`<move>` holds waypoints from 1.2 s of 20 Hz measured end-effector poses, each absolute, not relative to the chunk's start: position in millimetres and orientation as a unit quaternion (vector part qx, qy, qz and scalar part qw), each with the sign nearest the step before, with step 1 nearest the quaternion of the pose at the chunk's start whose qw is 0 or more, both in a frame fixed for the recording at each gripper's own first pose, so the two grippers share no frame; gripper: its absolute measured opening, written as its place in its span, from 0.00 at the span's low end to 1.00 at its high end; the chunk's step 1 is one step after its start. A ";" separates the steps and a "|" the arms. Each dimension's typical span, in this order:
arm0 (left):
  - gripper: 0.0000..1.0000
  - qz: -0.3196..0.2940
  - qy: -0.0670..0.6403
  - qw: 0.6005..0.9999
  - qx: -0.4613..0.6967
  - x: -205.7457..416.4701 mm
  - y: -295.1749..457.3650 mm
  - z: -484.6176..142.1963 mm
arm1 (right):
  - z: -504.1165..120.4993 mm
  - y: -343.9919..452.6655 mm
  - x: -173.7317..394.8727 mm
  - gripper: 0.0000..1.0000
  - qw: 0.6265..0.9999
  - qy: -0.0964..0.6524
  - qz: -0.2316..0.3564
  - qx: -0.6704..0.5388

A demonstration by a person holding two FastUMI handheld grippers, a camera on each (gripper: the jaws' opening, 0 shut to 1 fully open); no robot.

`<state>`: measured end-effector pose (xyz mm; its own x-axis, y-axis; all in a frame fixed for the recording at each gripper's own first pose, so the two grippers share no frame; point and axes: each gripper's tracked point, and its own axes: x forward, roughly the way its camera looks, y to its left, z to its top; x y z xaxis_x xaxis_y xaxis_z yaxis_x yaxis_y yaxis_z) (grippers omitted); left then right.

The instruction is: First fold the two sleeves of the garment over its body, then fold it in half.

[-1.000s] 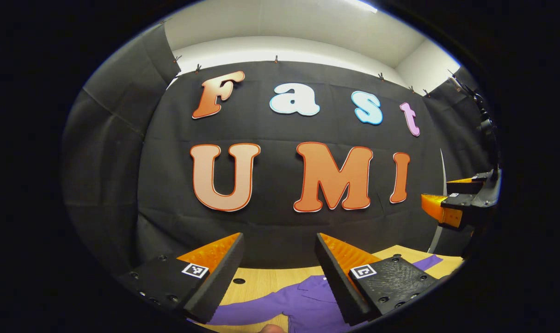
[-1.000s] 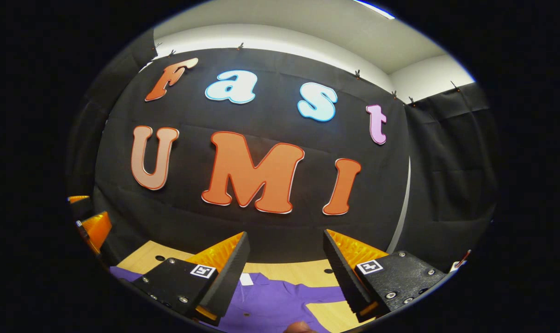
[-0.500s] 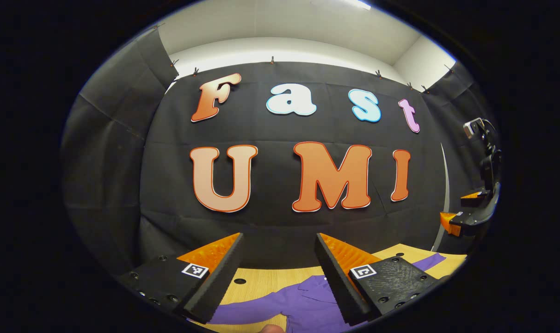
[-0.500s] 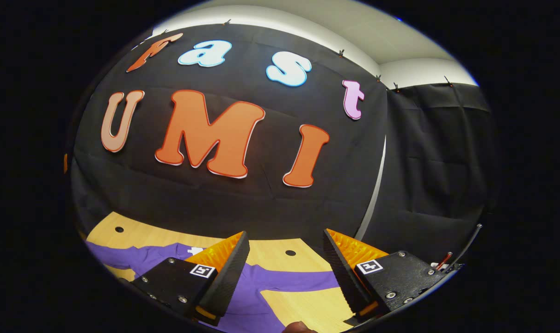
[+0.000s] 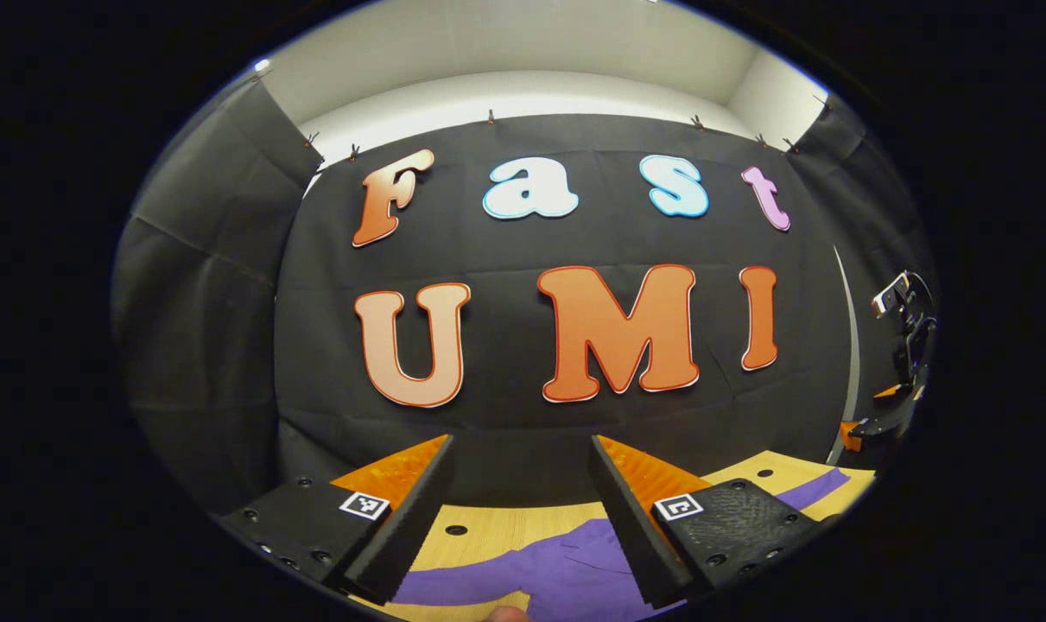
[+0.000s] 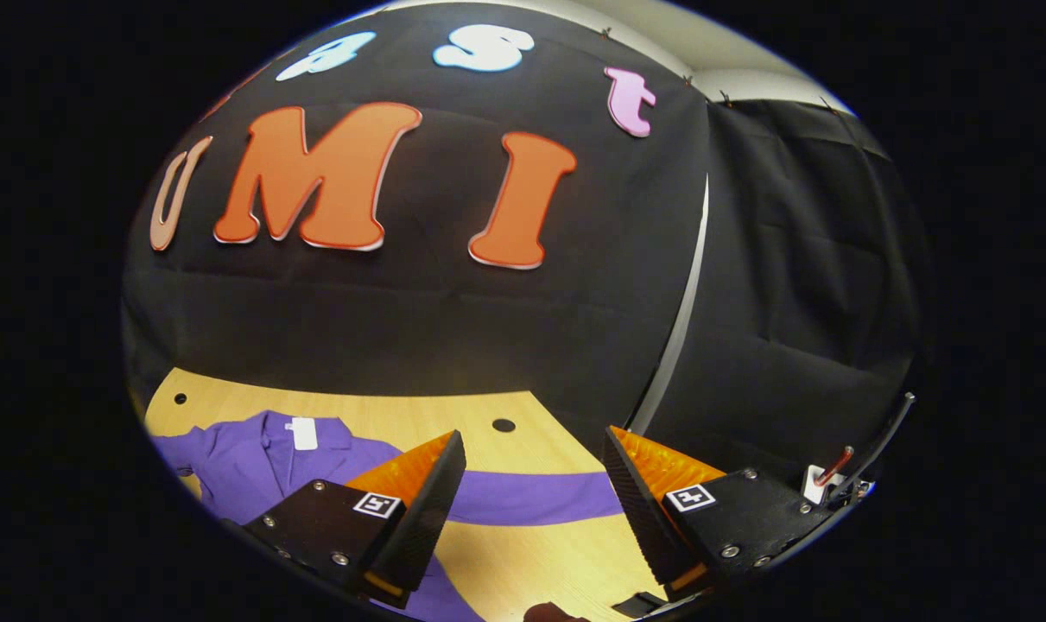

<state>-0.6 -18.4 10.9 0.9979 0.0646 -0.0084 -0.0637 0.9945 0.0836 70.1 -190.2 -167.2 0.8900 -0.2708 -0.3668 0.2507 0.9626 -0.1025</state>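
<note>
Purple garment [image 6: 263, 462] flat on wooden table [image 6: 523, 561], sleeves out to both sides (unfolded), white tag at collar. Right gripper [image 6: 531, 501] above right sleeve [image 6: 531, 499], jaws spread, nothing between them. Left gripper [image 5: 523, 510] above collar region of garment [image 5: 566, 570], jaws spread, empty, clear of cloth. Right gripper [image 5: 877, 423] also at far right of left gripper view.

My left gripper [image 5: 521, 484] and right gripper [image 6: 535, 479] both hover with fingers spread wide, gripping nothing.
</note>
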 end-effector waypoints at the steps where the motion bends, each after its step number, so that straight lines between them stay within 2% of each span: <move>1: 0.95 0.036 0.008 0.998 0.043 2.5 -26.2 8.7 | -177.9 -199.5 75.0 0.95 0.969 0.205 -0.135 -0.022; 5: 0.95 0.042 0.024 0.997 0.054 18.5 -48.7 1.0 | -222.8 -242.2 96.7 0.96 0.957 0.248 -0.148 -0.018; 9: 0.93 0.046 0.038 0.997 0.056 31.9 -68.9 -6.6 | -290.9 -281.7 109.2 0.96 0.924 0.343 -0.169 -0.005; 15: 0.96 0.058 0.076 0.994 0.058 41.3 -84.1 -30.4 | -350.8 -317.2 120.7 0.97 0.890 0.428 -0.159 0.025; 24: 0.94 0.076 0.121 0.986 0.081 48.2 -100.9 -59.7 | -431.3 -345.9 140.1 0.97 0.837 0.528 -0.132 0.058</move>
<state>48.2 -100.9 -59.7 0.9589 0.1704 -0.2270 -0.1312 0.9752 0.1780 140.1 -345.9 -431.3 0.4073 -0.1595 -0.8993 0.2830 0.9582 -0.0418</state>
